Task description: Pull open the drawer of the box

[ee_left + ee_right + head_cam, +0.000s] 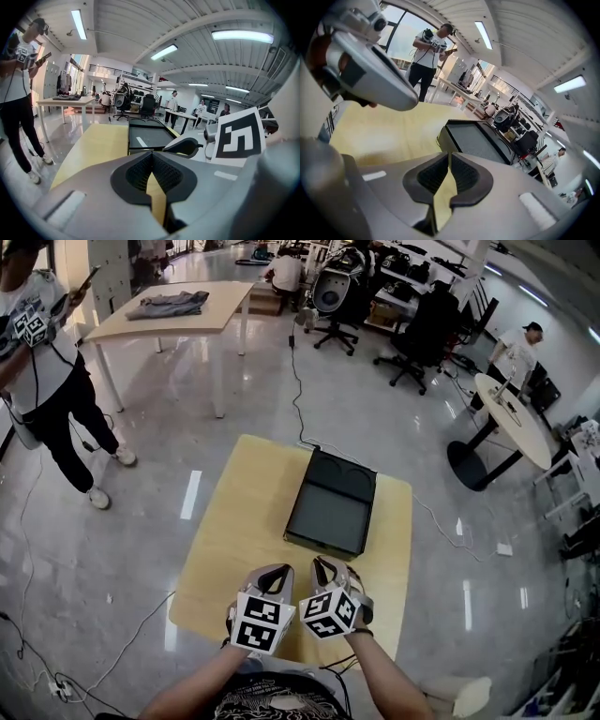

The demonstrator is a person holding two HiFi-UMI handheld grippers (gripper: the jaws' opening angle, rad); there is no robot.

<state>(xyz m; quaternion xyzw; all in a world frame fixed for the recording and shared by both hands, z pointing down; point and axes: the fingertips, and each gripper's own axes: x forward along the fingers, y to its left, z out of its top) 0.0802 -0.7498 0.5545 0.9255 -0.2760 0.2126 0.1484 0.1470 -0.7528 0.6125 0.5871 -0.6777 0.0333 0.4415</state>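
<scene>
Over the near edge of the table, you are holding the left gripper and the right gripper side by side. Both are showing jaws pressed together, gripping nothing. Ahead of them the box is lying flat toward the table's far right part, apart from both grippers, with its drawer not yet pulled out. No handle is showing on its near face.

Hazards, as judged from this position:
- With shut jaws you are risking a push against the box front instead of a grip, so part them first.
- Nothing is appearing to anchor the box, so a pull is likely to drag the whole box along the smooth yellow top.
- A cable is running from behind the box across the floor and may snag.

Around you, the glossy floor is reflecting ceiling lights. A person is standing at left, and a long table, chairs and a round table are standing farther off.
</scene>
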